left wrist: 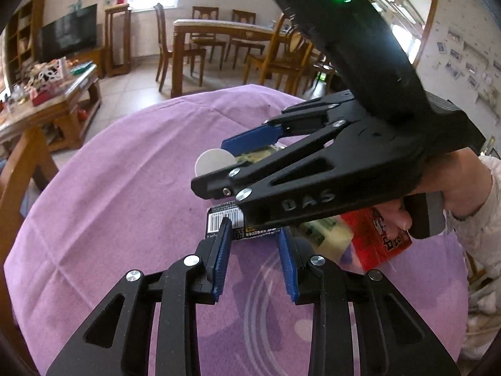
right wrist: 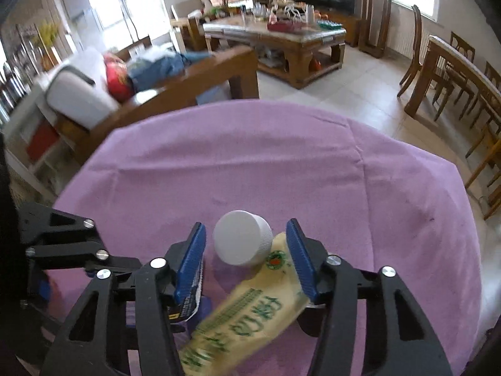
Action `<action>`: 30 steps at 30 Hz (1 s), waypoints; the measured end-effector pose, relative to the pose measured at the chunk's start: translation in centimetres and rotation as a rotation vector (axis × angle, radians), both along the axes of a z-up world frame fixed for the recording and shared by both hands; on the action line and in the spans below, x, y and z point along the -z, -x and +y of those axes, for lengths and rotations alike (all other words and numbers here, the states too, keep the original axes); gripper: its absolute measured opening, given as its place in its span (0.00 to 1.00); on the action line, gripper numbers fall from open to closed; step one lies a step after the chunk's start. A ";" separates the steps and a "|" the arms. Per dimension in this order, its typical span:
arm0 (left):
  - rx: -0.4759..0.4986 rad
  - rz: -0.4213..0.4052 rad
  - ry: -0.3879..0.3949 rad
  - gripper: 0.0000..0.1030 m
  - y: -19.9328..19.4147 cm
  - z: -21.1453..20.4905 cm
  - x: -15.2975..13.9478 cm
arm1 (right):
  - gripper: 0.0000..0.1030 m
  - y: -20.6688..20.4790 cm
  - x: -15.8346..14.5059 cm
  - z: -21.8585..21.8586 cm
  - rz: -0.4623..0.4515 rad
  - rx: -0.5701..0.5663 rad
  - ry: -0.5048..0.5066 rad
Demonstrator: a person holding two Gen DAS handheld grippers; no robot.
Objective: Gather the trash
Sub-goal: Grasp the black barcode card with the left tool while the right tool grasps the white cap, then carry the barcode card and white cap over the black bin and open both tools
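On the purple tablecloth (left wrist: 109, 219) lies a black wrapper (left wrist: 224, 219) with a barcode. My left gripper (left wrist: 254, 228) is open, its blue pads straddling the wrapper's near edge, the left tip over the barcode. My right gripper (right wrist: 245, 250) is also open. Between its fingers sit a white bottle cap (right wrist: 242, 238) and a yellow printed packet (right wrist: 250, 310); the right pad touches the packet's edge and the left pad stands clear. From the left wrist view the right gripper (left wrist: 211, 164) reaches in from the right, over the cap (left wrist: 213, 159).
A red box (left wrist: 382, 238) lies under the hand holding the right gripper. Beyond the round table's far edge are a wooden sofa arm (right wrist: 188, 91), a cluttered coffee table (right wrist: 281, 34) and a dining table with chairs (left wrist: 219, 31).
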State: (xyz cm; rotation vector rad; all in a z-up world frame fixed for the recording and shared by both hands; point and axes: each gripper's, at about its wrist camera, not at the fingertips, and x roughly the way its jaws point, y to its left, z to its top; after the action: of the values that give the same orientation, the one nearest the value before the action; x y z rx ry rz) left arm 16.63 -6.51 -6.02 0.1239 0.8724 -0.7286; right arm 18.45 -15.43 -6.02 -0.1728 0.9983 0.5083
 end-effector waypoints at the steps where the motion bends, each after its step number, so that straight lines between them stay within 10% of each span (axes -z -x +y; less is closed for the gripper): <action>1: 0.000 0.001 0.000 0.29 0.0 0.0 0.0 | 0.40 0.1 0.1 0.3 -0.005 -0.003 0.028; 9: -0.021 -0.020 -0.039 0.35 -0.1 -0.5 0.0 | 0.34 1.0 -0.9 -1.5 -0.045 0.040 -0.059; 17: -0.190 -0.114 -0.098 0.10 -0.8 0.6 -1.0 | 0.34 6.7 -4.0 -6.4 -0.115 0.098 -0.346; 30: -0.316 -0.095 0.128 0.02 0.6 3.8 -3.1 | 0.34 14.8 -4.1 -12.5 -0.131 0.164 -0.501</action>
State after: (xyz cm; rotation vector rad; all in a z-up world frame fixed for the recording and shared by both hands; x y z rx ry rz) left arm 16.04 -2.67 -2.97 -0.0913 0.7310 -0.4769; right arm 3.63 -27.93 -1.88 0.3174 0.7248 0.5731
